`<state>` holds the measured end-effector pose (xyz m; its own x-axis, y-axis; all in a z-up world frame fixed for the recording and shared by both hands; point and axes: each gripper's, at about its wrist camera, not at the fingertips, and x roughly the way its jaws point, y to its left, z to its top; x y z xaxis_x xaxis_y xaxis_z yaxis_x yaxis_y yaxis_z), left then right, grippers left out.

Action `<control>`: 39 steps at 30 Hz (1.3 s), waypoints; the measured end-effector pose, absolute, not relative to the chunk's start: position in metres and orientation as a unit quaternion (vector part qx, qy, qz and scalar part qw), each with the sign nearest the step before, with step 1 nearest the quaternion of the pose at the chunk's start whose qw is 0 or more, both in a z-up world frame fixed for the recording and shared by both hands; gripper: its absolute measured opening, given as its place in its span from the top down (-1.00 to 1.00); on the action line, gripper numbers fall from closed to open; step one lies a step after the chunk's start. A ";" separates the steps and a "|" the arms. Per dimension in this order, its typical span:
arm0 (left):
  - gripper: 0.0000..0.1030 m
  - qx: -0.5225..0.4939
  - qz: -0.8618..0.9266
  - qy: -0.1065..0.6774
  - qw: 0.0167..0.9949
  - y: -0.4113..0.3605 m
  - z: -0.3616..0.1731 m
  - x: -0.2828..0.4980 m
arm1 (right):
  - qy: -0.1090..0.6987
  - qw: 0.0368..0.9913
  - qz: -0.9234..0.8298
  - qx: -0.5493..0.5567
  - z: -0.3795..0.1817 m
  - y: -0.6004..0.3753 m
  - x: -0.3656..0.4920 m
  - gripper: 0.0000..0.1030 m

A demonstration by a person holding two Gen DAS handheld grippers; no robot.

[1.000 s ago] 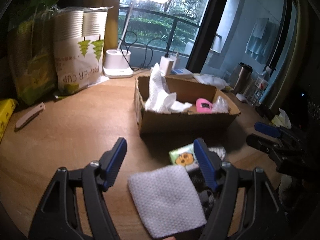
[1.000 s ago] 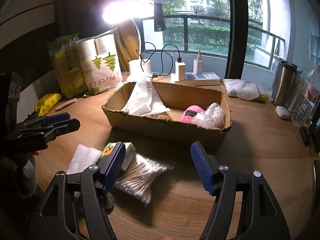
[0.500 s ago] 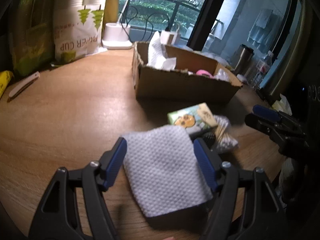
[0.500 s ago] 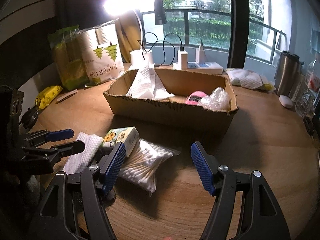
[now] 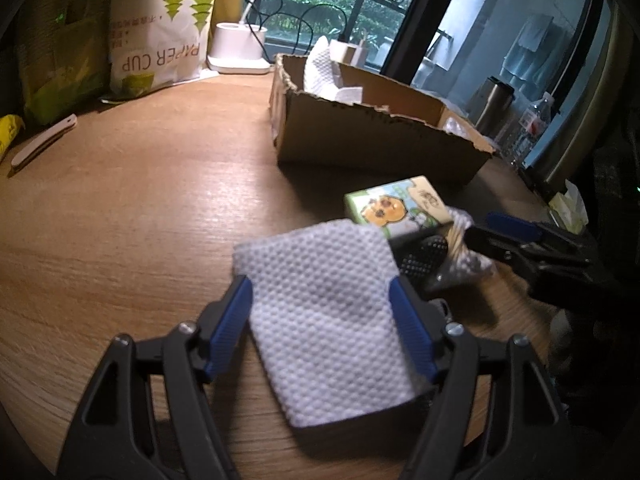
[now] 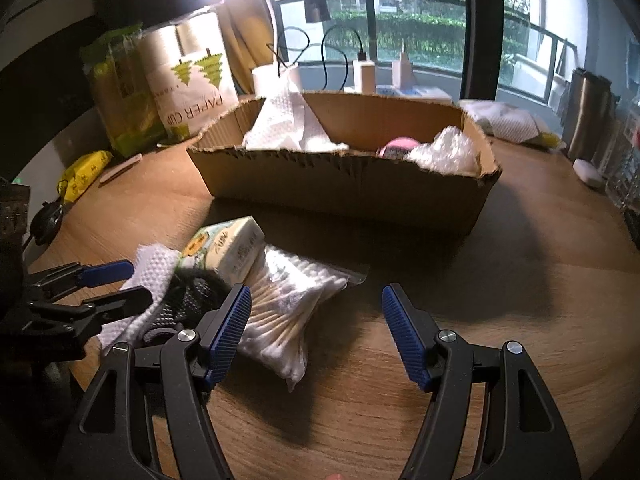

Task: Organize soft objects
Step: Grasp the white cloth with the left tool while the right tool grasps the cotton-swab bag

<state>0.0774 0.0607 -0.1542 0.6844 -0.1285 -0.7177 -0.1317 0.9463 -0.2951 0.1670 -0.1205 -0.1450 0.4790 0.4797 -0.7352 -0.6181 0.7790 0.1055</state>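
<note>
A white textured cloth [image 5: 328, 304] lies on the wooden table between the open fingers of my left gripper [image 5: 322, 300]; both blue pads sit at its side edges. It also shows in the right wrist view [image 6: 154, 264]. Beside it lie a green tissue pack [image 5: 396, 210], a black mesh item [image 5: 424, 256] and a bag of cotton swabs [image 6: 288, 304]. My right gripper [image 6: 316, 312] is open and empty, just right of the swab bag. The cardboard box [image 6: 344, 184] holds white paper towel [image 6: 288, 124], a pink object [image 6: 398, 148] and clear plastic.
A paper cup bag [image 5: 160, 40] and green packs [image 5: 52, 64] stand at the back left. A lamp base [image 5: 238, 50], chargers [image 6: 364, 74], a steel flask [image 6: 588, 112] and a white cloth [image 6: 508, 122] sit behind and right of the box. A yellow pack [image 6: 80, 174] lies left.
My left gripper has lowered and moved forward until its fingers straddle the white cloth. My right gripper has lowered and come closer to the cotton swab bag.
</note>
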 end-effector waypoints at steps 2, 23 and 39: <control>-0.38 -0.164 -0.002 0.396 0.904 0.061 -0.154 0.077 | 0.404 0.852 0.323 -0.085 -0.149 -0.118 0.169 -0.38; 0.85 -0.201 -0.042 0.350 0.914 0.073 -0.130 0.061 | 0.426 0.825 0.362 -0.084 -0.159 -0.098 0.169 0.16; 0.85 -0.175 -0.023 0.324 0.930 0.072 -0.096 0.064 | 0.395 0.849 0.344 -0.076 -0.130 -0.127 0.166 0.22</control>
